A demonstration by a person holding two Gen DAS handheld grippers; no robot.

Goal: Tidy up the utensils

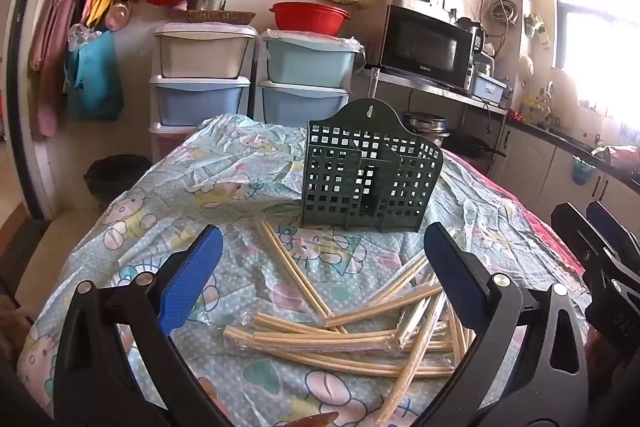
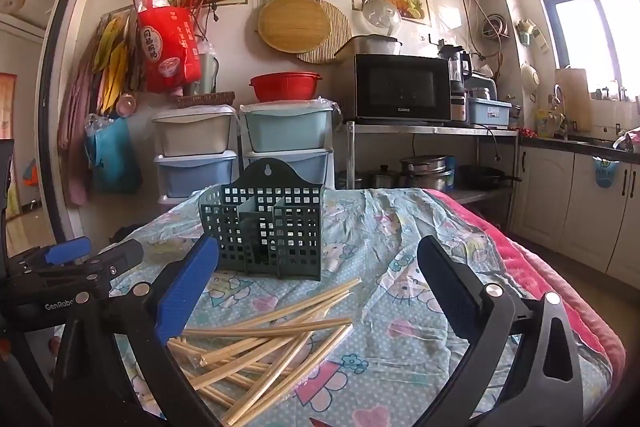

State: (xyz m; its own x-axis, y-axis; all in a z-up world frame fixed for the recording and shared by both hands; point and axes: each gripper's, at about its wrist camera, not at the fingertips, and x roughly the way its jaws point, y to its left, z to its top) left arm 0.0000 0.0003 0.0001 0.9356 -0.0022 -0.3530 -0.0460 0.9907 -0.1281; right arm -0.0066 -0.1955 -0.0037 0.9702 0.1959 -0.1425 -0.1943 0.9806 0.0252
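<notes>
kitchen table under a cartoon-print cloth (image 1: 168, 195): loose chopsticks (image 1: 344, 339) lie scattered below and between the wide-open, empty left gripper (image 1: 320, 279) and right gripper (image 2: 316, 287); green slotted holder (image 1: 370, 167) stands upright just beyond them.

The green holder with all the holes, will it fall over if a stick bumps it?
Maybe. The green utensil holder looks thin, full of holes and empty, so probably light. It stands on a wrinkled tablecloth, so it would likely slide or tip.
</notes>
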